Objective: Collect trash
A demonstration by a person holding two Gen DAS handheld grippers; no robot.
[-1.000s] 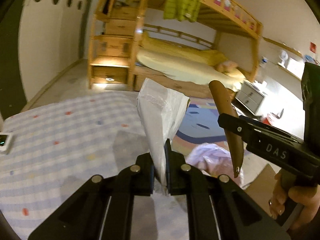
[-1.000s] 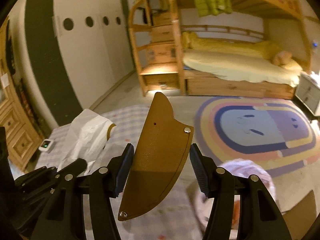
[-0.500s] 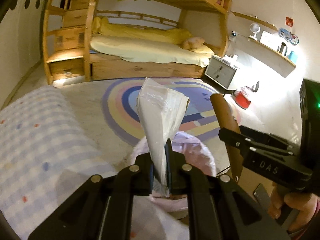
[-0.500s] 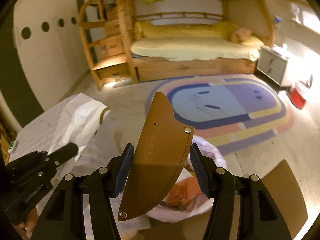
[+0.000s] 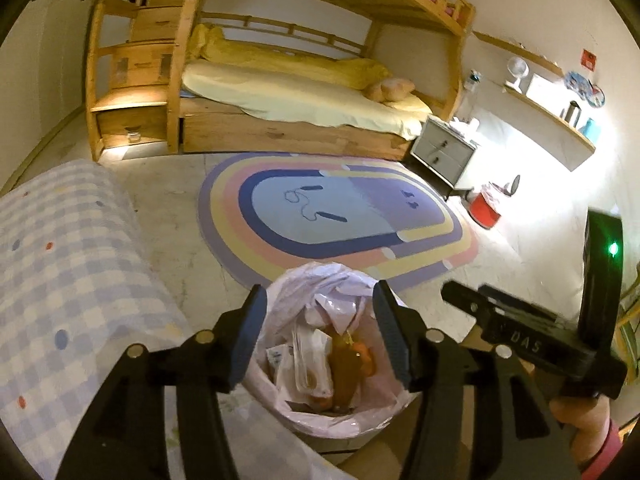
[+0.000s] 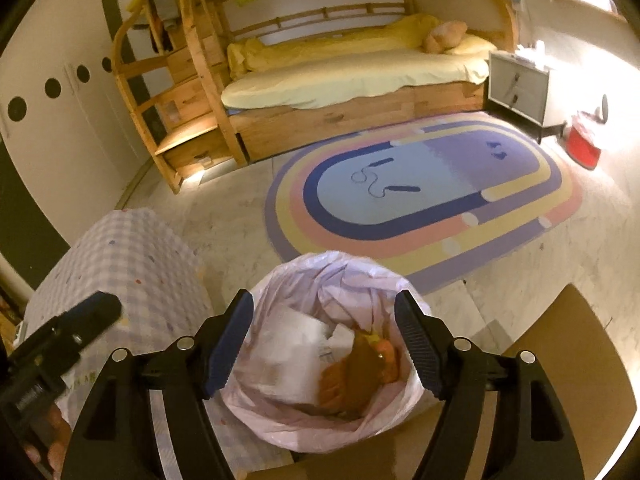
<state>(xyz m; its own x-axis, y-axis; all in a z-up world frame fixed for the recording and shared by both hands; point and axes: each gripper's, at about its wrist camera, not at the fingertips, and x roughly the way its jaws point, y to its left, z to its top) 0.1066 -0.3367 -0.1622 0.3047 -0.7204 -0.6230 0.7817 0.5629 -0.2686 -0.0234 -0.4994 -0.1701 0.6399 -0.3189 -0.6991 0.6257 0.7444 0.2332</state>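
Observation:
A trash bin lined with a pale pink bag (image 5: 362, 424) (image 6: 280, 436) stands on the floor right below both grippers. Inside lie a white plastic bag (image 5: 310, 364) (image 6: 292, 364), a brown knife sheath (image 5: 346, 376) (image 6: 360, 376) and other orange and white scraps. My left gripper (image 5: 320, 336) is open and empty above the bin. My right gripper (image 6: 324, 344) is open and empty above the bin too; it also shows in the left wrist view (image 5: 516, 340) at the right.
A table with a checked blue cloth (image 5: 60, 280) (image 6: 120, 264) is at the left of the bin. A brown cardboard piece (image 6: 560, 360) lies at the right. A rainbow rug (image 5: 340, 216), a bunk bed (image 5: 280, 92), a nightstand (image 5: 444, 152) and a red bucket (image 5: 484, 208) lie beyond.
Both grippers moved over the bin and opened. The white plastic bag left my left gripper and the brown sheath left my right gripper; both now lie in the bin.

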